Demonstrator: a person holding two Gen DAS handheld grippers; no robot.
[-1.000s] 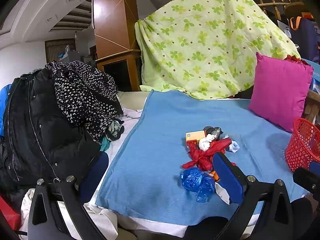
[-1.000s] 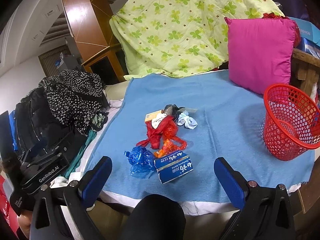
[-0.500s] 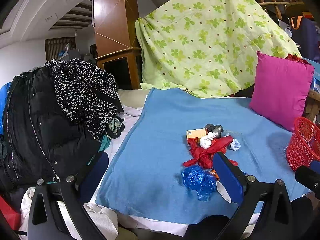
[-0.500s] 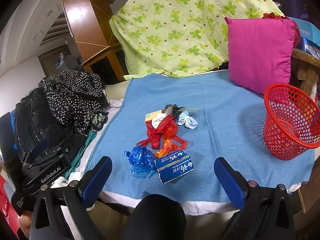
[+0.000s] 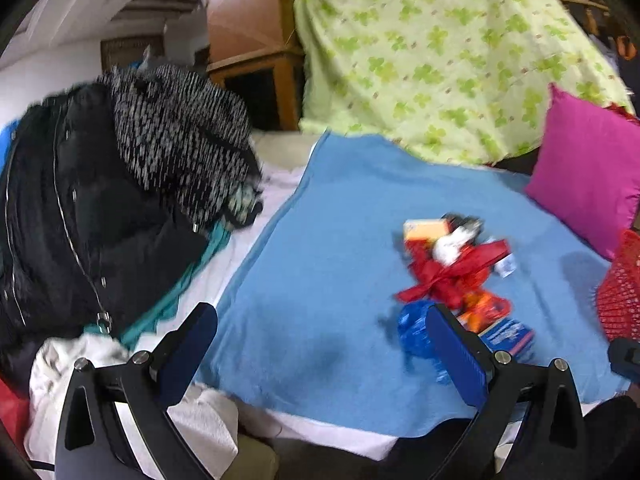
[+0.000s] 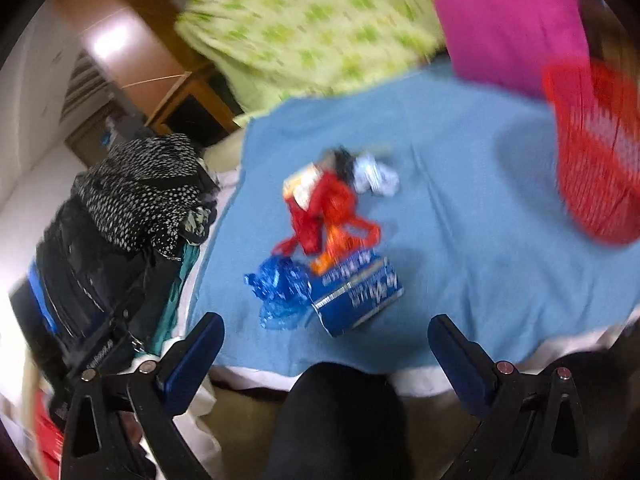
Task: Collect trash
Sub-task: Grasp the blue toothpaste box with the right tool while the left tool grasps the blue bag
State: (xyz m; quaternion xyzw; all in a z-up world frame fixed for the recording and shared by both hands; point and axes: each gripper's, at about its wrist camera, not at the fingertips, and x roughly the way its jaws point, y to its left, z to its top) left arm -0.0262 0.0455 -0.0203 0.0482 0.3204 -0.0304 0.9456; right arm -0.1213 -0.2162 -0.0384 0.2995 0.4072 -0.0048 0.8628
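Both views motion-blurred, right wrist view more so

Left tool (image 5: 320,340): fingers spread wide apart, nothing between them, held over the near edge of the blue blanket (image 5: 320,240). Right tool (image 6: 326,346): fingers likewise wide apart, empty, held near the blanket's front edge.

Trash pile sits mid-blanket, pieces touching or overlapping:
- blue printed carton (image 6: 358,292), nearest, lying flat
- crumpled blue plastic bag (image 6: 280,288), just left of the carton, touching it
- orange wrapper (image 6: 334,244) behind the carton
- red plastic bag (image 6: 326,208), knotted, across the middle of the pile
- small orange-and-white box (image 6: 300,184) at the far left of the pile
- white crumpled paper (image 6: 376,176) at far right; a dark item beside it, too blurred to identify

Red mesh basket (image 6: 596,168) stands at the blanket's right side, well apart from the pile.

Surroundings: pink cushion (image 5: 584,164) behind the basket; green floral sheet (image 5: 440,60) draped at the back; heap of black jacket (image 5: 60,208) and spotted garment (image 5: 180,136) left of the blanket. In the right wrist view a dark rounded shape (image 6: 340,420) fills the low centre between the fingers
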